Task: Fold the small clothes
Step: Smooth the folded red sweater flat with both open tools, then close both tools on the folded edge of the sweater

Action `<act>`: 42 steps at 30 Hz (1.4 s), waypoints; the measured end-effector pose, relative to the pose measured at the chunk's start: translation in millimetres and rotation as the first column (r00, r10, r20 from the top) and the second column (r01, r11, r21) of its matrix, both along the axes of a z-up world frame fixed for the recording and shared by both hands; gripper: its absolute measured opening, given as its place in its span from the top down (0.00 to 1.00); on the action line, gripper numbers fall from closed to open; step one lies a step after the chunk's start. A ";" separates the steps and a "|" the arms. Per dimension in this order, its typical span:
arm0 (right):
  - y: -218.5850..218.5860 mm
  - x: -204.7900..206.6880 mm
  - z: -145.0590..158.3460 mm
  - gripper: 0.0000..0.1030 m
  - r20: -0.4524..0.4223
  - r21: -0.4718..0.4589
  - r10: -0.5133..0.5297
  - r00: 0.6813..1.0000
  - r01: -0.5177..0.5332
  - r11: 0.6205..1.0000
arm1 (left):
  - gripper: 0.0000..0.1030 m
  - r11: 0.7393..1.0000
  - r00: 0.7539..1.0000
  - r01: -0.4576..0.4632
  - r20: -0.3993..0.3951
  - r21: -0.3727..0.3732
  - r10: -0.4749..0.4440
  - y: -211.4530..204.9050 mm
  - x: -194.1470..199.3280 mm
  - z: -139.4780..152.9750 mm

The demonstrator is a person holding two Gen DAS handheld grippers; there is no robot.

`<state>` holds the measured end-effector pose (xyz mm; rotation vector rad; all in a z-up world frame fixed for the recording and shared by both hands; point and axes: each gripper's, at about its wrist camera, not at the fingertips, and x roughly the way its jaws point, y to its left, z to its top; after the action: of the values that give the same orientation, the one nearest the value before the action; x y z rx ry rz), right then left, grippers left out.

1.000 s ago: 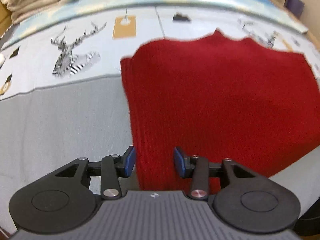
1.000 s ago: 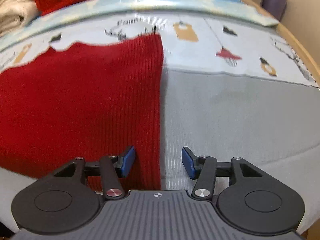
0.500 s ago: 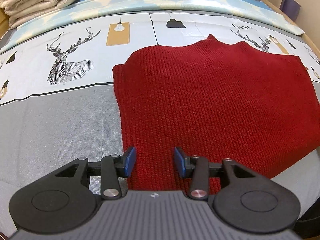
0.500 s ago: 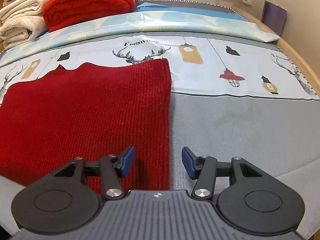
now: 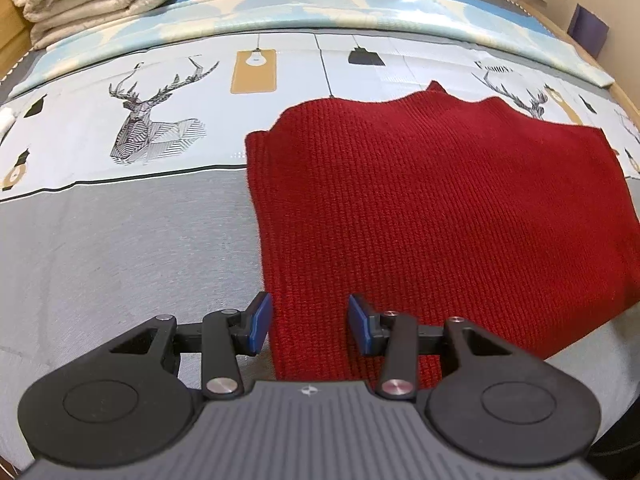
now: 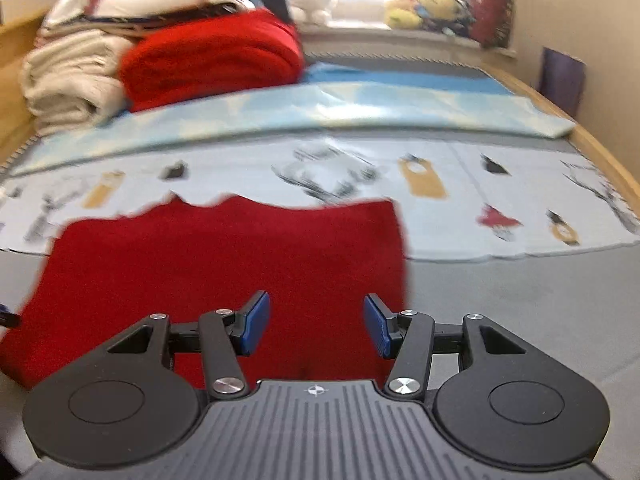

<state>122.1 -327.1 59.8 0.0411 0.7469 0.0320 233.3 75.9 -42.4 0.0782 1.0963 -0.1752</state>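
A red knit garment (image 5: 432,208) lies flat on the bed, folded to a rough rectangle; it also shows in the right wrist view (image 6: 224,264), blurred. My left gripper (image 5: 309,324) is open and empty, low over the garment's near left edge, its left finger just off the cloth. My right gripper (image 6: 316,328) is open and empty above the garment's near right part, with both fingers over the cloth.
The bed cover (image 5: 120,240) is grey near me and printed with deer and lamps farther off. A pale blue sheet (image 6: 360,108) lies beyond. Folded cream blankets (image 6: 68,80) and a red folded blanket (image 6: 212,56) are stacked at the back left. Soft toys (image 6: 420,12) line the windowsill.
Both grippers have pulled back and tilted up, so more of the bed and back wall shows. The right gripper has shifted left over the garment. Both stay open.
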 end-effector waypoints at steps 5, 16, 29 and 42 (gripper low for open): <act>49.1 3.1 13.7 0.48 0.050 0.020 0.079 0.996 -0.080 0.997 | 0.54 0.999 0.999 -0.039 0.009 -0.020 0.040 13.4 -3.7 5.6; 150.2 11.0 2.0 0.47 0.028 -0.106 0.189 0.982 -0.185 0.977 | 0.54 0.991 0.993 -0.117 0.013 -0.058 0.118 43.2 -2.0 12.9; 257.9 -17.8 -37.3 0.49 -0.084 -0.244 0.504 0.859 -0.508 0.826 | 0.53 0.982 0.986 -0.168 0.002 -0.090 0.169 60.0 5.0 15.3; 329.5 -47.0 -95.8 0.31 -0.293 -0.293 0.728 0.620 -0.783 0.549 | 0.52 0.972 0.978 -0.211 -0.024 -0.106 0.209 81.7 11.5 11.2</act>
<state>75.1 2.4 -36.0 -0.6999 0.8522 0.7321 244.7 157.5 -31.2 -0.1362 1.0981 -0.0448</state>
